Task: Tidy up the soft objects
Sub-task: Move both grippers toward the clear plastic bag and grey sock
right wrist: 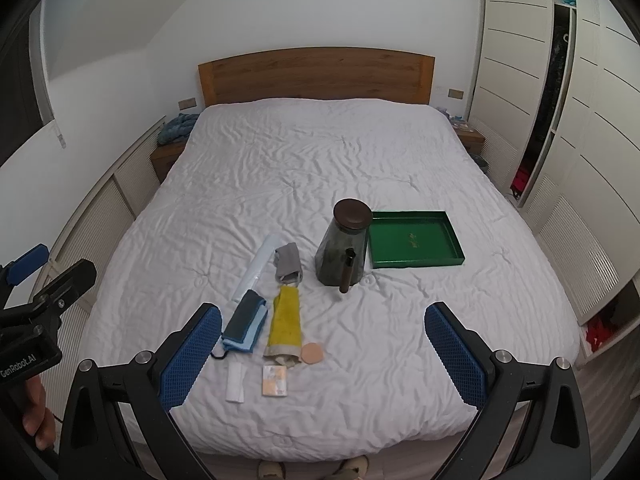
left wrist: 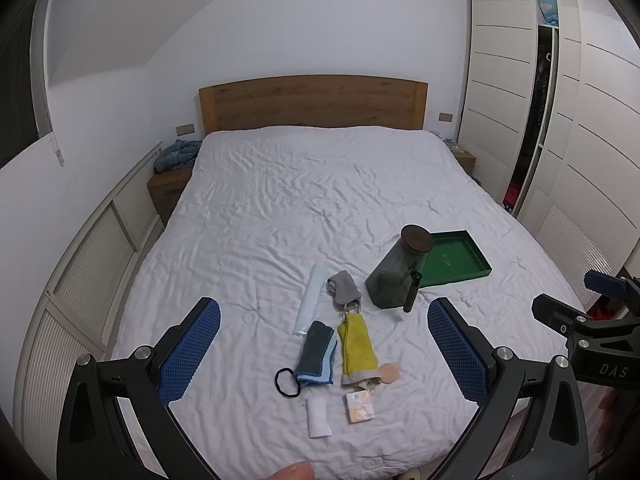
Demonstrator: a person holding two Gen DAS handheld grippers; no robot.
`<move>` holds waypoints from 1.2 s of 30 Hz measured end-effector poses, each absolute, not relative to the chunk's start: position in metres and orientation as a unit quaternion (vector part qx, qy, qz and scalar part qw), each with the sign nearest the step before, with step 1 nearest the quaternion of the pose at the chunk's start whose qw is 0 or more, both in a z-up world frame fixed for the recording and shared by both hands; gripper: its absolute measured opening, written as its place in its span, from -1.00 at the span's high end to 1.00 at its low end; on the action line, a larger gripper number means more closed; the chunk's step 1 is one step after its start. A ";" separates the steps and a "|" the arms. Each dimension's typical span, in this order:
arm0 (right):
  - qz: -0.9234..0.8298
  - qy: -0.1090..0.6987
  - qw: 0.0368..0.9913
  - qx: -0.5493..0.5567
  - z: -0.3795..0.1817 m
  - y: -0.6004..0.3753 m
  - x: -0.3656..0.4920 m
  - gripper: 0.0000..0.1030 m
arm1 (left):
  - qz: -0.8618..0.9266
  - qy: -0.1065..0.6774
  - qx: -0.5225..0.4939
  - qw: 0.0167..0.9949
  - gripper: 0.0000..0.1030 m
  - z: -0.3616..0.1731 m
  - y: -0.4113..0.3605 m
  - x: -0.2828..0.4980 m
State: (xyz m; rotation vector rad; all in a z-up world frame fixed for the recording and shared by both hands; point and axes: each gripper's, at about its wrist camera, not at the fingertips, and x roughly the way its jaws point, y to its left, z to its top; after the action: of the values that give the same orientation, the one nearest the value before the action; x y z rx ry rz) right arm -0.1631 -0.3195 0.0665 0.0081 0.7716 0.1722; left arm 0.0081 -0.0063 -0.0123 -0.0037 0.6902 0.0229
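Both grippers hover over the foot of the bed (right wrist: pixel 360 152), the left gripper (left wrist: pixel 324 354) and right gripper (right wrist: pixel 323 354) with jaws spread wide, holding nothing. On the white cover stand a green tray (right wrist: pixel 414 262) and, touching its near-left corner, a dark jar (right wrist: pixel 340 248). Left of the jar lie the soft things: a yellow cloth (right wrist: pixel 285 322), a blue folded cloth (right wrist: pixel 245 322), a grey cloth (right wrist: pixel 288 266). Only the left view shows the whole black hair tie (left wrist: pixel 287 382); in the right view a finger hides most of it.
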 end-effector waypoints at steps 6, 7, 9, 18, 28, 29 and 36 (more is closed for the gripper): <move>0.097 0.381 0.919 -0.005 0.060 -0.328 -0.146 -0.99 | 0.025 0.346 -0.008 0.938 -0.98 -0.014 -0.018 0.015; 0.100 0.382 0.919 -0.006 0.060 -0.331 -0.143 -0.99 | 0.027 0.347 -0.010 0.937 -0.98 -0.013 -0.019 0.016; 0.104 0.384 0.918 -0.009 0.061 -0.335 -0.137 -0.99 | 0.033 0.351 -0.015 0.936 -0.98 -0.014 -0.024 0.019; 0.139 0.399 0.906 -0.029 0.046 -0.365 -0.101 -0.99 | 0.061 0.373 -0.021 0.926 -0.98 -0.024 -0.054 0.034; 0.184 0.431 0.883 -0.031 0.012 -0.380 -0.056 -0.99 | 0.107 0.414 -0.021 0.904 -0.98 -0.047 -0.070 0.046; 0.187 0.433 0.881 -0.031 0.010 -0.381 -0.053 -0.99 | 0.110 0.418 -0.021 0.902 -0.98 -0.049 -0.070 0.046; 0.188 0.439 0.878 -0.038 0.002 -0.369 -0.035 -0.99 | 0.099 0.428 -0.020 0.898 -0.98 -0.056 -0.061 0.060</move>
State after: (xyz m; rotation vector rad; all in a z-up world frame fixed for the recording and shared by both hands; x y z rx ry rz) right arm -0.0347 -0.3688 0.0024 -0.0795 0.9165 0.3918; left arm 0.0599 -0.0605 -0.0562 -0.0408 0.8874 0.2057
